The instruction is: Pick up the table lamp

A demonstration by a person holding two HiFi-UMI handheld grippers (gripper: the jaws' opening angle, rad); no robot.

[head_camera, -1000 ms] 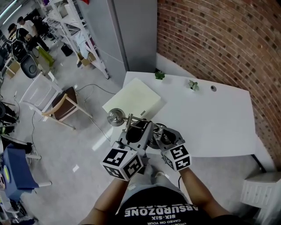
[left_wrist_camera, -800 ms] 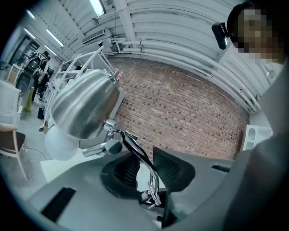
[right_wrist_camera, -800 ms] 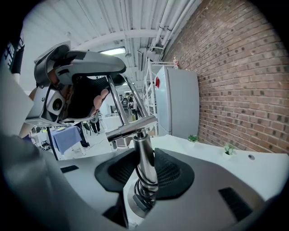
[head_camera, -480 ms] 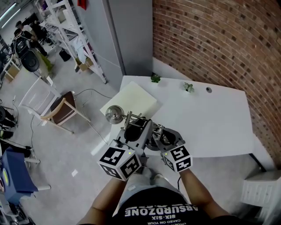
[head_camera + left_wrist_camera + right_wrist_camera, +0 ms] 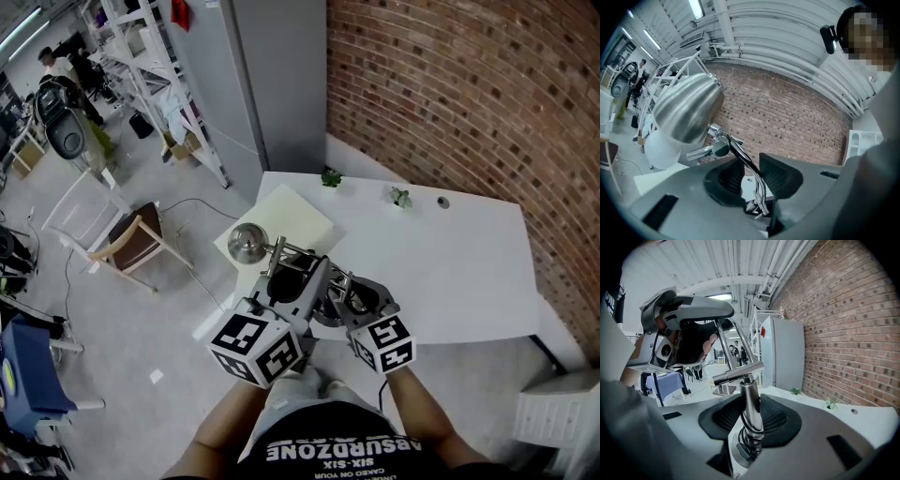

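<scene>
Jaws of your right gripper [image 5: 751, 420] stand half closed, clamped on the table lamp [image 5: 249, 242] at its upright stem [image 5: 749, 399]. Your left gripper [image 5: 754, 173] jaws, just eased wider, straddle the thin chrome arm [image 5: 743, 157], seemingly still touching it. The lamp is held at the counter's [image 5: 469, 253] near left corner. Raise both hands together, keep the stem upright, and slacken the left no further.

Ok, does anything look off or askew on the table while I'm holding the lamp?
Only the cream board: it lies skewed to the white table, and one corner hangs past the table's left edge. The lamp looks intact, and nothing seems spilled or damaged.
</scene>
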